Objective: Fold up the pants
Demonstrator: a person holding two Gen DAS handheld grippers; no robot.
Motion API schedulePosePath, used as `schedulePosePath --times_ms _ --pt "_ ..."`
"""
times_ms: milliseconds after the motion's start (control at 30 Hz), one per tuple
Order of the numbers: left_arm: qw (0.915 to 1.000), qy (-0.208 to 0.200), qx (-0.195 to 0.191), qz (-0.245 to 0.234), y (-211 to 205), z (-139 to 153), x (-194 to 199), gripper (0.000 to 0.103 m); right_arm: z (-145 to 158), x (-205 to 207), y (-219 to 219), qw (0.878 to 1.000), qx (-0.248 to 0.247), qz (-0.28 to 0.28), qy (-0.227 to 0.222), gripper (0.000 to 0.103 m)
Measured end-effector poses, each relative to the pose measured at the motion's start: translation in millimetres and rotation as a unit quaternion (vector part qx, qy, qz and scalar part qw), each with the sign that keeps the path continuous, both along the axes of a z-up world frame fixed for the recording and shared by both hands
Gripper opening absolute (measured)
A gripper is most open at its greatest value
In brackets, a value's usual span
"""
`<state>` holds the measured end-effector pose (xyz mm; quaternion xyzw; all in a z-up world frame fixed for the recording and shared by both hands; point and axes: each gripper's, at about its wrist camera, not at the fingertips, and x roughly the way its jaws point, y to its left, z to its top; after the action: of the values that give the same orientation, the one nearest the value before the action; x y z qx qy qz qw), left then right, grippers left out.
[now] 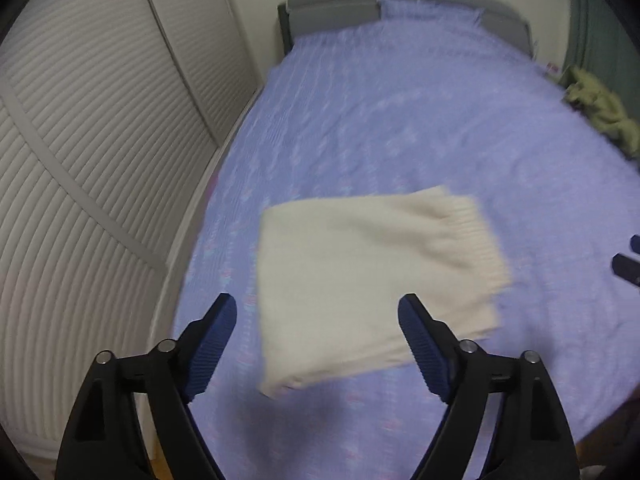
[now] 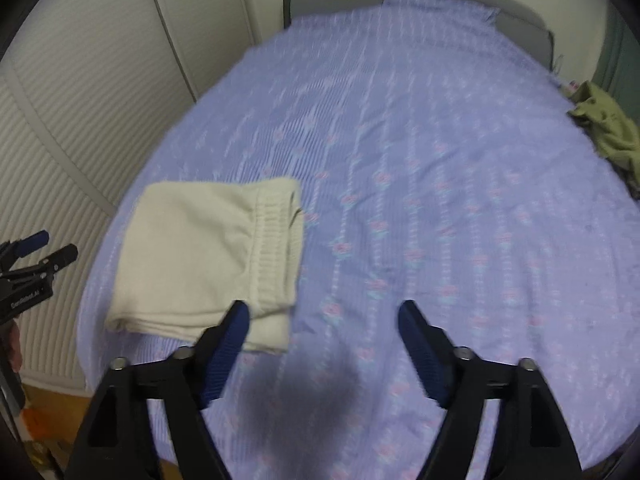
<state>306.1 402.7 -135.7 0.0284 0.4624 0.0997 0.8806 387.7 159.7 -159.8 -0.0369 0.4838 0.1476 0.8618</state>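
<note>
The cream pants (image 1: 368, 280) lie folded into a flat rectangle on the purple bedspread (image 1: 400, 120), ribbed waistband to the right. They also show in the right wrist view (image 2: 208, 256), at the left. My left gripper (image 1: 318, 308) is open and empty, raised above the fold's near edge. My right gripper (image 2: 324, 312) is open and empty, above bare bedspread (image 2: 440, 200) to the right of the pants. The left gripper also shows at the left edge of the right wrist view (image 2: 48, 246); the right gripper's fingertips (image 1: 626, 262) show at the right edge of the left wrist view.
An olive green garment (image 1: 600, 108) lies crumpled at the bed's far right edge, and it shows in the right wrist view (image 2: 608, 128) too. A grey headboard (image 1: 332, 12) stands at the far end. White louvred closet doors (image 1: 80, 160) run along the left.
</note>
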Motion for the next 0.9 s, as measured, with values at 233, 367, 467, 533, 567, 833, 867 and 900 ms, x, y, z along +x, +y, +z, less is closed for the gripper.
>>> schedulePosePath --times_ms 233,367,467,533,567,833,867,900 --pt "0.9979 -0.051 -0.009 -0.038 -98 60 -63 0.091 64 -65 -82 0.999 0.002 0.0 -0.048 0.089" --pt "0.9958 -0.076 -0.018 -0.047 -151 84 -93 0.097 91 -105 -126 0.998 0.012 -0.009 -0.055 0.089" --pt "0.9945 -0.092 -0.019 -0.045 -189 100 -118 0.101 107 -134 -154 0.997 0.022 -0.011 -0.073 0.089" --pt "0.9934 -0.103 -0.02 -0.047 -213 107 -132 0.101 116 -154 -175 0.996 0.027 -0.013 -0.083 0.089" --pt "0.993 -0.107 -0.02 -0.046 -225 111 -141 0.102 120 -162 -184 0.996 0.027 -0.014 -0.087 0.089" --pt "0.9907 -0.127 -0.032 -0.038 -291 131 -202 0.103 143 -227 -257 0.992 0.034 -0.032 -0.117 0.089" --pt "0.9903 -0.129 -0.033 -0.04 -298 134 -208 0.103 145 -233 -264 0.992 0.035 -0.036 -0.118 0.089" --pt "0.99 -0.131 -0.032 -0.043 -305 136 -213 0.103 146 -239 -271 0.991 0.035 -0.039 -0.119 0.089"
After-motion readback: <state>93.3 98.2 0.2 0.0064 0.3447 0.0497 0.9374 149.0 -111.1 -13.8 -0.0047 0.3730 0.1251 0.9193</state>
